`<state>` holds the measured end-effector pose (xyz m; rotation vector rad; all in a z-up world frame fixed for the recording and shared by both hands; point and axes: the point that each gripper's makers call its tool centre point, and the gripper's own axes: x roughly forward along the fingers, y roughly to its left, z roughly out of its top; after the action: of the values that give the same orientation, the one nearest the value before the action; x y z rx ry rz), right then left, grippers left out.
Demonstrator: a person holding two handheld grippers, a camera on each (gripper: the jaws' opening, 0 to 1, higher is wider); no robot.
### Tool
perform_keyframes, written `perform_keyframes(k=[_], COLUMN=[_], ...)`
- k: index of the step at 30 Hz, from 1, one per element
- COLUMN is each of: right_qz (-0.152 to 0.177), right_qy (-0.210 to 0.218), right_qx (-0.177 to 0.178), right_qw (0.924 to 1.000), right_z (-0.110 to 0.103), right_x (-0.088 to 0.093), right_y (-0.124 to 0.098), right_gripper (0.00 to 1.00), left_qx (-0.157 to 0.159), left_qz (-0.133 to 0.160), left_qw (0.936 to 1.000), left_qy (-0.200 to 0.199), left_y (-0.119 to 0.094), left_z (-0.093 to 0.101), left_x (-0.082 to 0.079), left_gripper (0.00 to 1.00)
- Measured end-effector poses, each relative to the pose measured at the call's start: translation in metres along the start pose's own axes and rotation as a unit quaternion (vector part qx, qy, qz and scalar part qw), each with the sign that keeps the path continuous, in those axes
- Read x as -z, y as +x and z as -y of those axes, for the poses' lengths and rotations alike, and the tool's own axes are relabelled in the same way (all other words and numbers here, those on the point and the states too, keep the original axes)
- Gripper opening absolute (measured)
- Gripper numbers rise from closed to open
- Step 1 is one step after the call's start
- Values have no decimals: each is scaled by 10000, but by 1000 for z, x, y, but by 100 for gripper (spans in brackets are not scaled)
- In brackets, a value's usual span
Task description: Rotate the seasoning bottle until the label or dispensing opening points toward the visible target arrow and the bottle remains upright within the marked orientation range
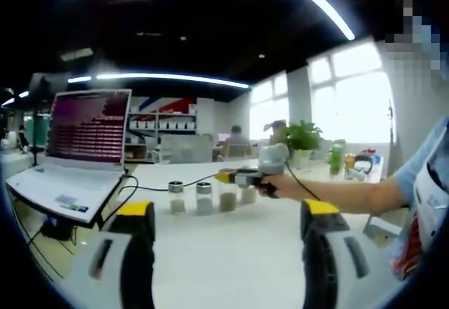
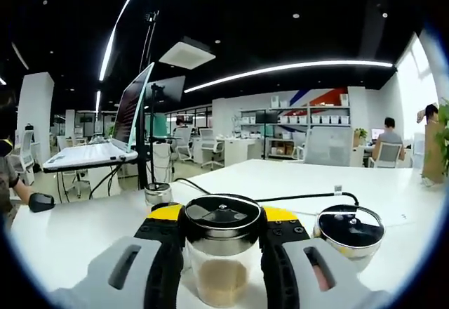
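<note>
Yellow-tipped and grey, the right gripper point(image 2: 222, 253) has its two jaws closed against the sides of a seasoning bottle point(image 2: 221, 256), which stands upright between them on the white table point(image 2: 84, 218). Seen from the left gripper view, that same right gripper point(image 1: 231, 178) comes in from the right, held out level by a person's bare forearm point(image 1: 344, 196) in a short blue sleeve, and it reaches the third jar in a row of four.

The held bottle is clear glass with a black-and-chrome lid and a layer of tan powder at its bottom. I can't make out a label or an opening from here. Just right of the right gripper's jaws sits a second jar point(image 2: 349, 230) with the same dark lid; just past its left jaw tip stands a third jar point(image 2: 158, 194).

The left gripper point(image 1: 228, 253) hangs back from the row, its jaws spread wide with nothing between them. Left of it an open laptop point(image 1: 74, 158) rests on the table, its cable point(image 1: 151, 188) running toward the jars.
</note>
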<state>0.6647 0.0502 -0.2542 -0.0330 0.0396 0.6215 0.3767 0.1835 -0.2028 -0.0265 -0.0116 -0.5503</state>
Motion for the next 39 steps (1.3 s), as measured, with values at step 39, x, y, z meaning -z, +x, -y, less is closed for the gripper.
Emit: perform_keyframes(k=[39], right_qz=[-134], right_qy=[238], right_qx=[239], right_qw=[9993], right_z=[-2], right_x=[0], right_y=[-13], right_gripper=[40], left_qx=[-36], left_qz=[100], left_qw=[9997], left_qy=[236], left_y=[-4], left_z=[-7], left_x=[-6], left_gripper=[93])
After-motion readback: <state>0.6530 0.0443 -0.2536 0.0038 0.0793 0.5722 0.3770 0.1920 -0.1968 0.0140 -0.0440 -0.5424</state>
